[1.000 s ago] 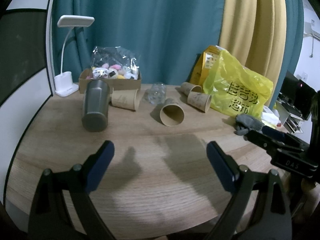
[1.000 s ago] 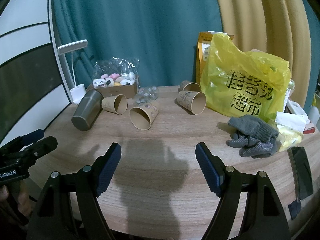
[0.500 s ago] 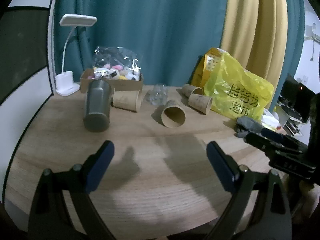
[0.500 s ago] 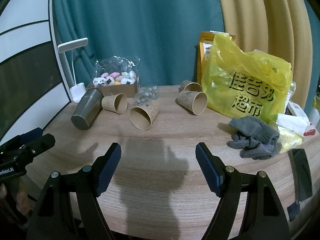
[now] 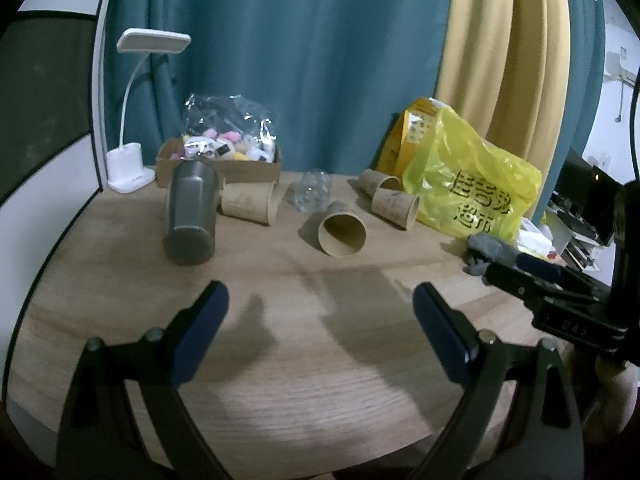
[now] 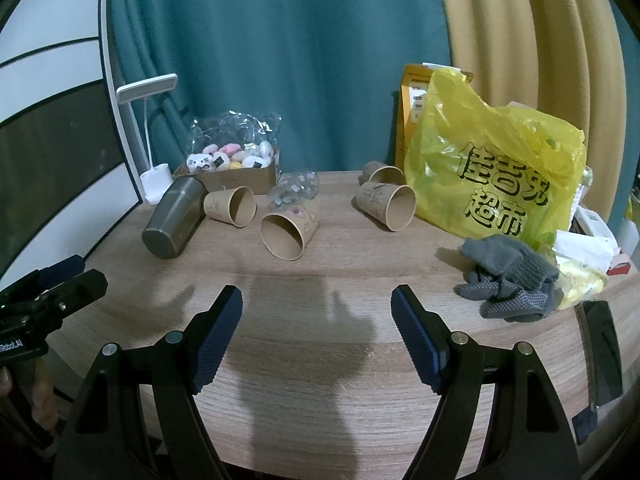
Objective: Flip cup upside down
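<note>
Round wooden tabletop (image 5: 304,344) against teal and yellow curtains; its curved edge runs along left and near sides.

Left wrist view: left gripper (image 5: 320,312), jaws wide, nothing between them, over the bare near half of the tabletop. Cups lie in a row toward the back: steel tumbler (image 5: 191,216) on its side at left, paper cup (image 5: 249,207) just beside it, centre paper cup (image 5: 342,233) on its side with mouth toward camera, two more by the yellow bag (image 5: 472,196). Right gripper (image 5: 532,280) shows at the right edge.

Right wrist view: right gripper (image 6: 317,320), jaws wide, empty, over bare wood. Centre paper cup (image 6: 289,231) ahead, slightly left. Grey gloves (image 6: 508,276) lie near the right edge; phone (image 6: 602,344) at the rim. Left gripper (image 6: 56,284) is off the left edge.
</note>
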Demonstrator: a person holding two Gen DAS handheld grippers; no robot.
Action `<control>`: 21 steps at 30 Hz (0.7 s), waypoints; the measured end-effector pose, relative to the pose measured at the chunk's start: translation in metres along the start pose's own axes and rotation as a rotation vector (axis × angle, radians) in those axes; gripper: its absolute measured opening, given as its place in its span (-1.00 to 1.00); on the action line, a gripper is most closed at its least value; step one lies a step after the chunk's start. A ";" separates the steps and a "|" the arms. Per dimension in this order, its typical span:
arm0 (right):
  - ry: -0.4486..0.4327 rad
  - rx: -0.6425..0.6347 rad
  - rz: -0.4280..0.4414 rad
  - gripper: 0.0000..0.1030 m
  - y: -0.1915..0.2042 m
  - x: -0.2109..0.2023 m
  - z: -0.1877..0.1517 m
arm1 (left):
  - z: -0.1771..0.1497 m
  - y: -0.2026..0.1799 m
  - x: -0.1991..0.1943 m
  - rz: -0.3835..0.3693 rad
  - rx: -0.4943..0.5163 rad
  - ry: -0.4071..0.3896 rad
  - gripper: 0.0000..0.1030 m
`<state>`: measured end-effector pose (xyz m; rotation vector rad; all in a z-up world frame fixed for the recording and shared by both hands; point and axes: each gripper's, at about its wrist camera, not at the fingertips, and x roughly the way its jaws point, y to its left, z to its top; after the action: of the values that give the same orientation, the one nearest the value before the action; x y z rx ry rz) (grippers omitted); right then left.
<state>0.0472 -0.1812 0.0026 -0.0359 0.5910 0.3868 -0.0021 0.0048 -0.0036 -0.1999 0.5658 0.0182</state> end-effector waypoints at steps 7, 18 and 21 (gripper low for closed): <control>-0.001 0.000 -0.001 0.55 0.000 0.000 0.000 | 0.000 0.000 0.001 0.003 0.007 0.011 0.84; 0.004 0.001 0.004 0.55 -0.002 0.001 -0.003 | 0.002 0.000 0.008 0.026 0.004 0.028 0.84; 0.004 0.000 0.000 0.55 -0.001 0.002 -0.003 | 0.003 0.000 0.010 0.030 0.003 0.036 0.84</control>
<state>0.0478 -0.1815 -0.0011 -0.0365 0.5947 0.3871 0.0085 0.0054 -0.0064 -0.1893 0.6042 0.0426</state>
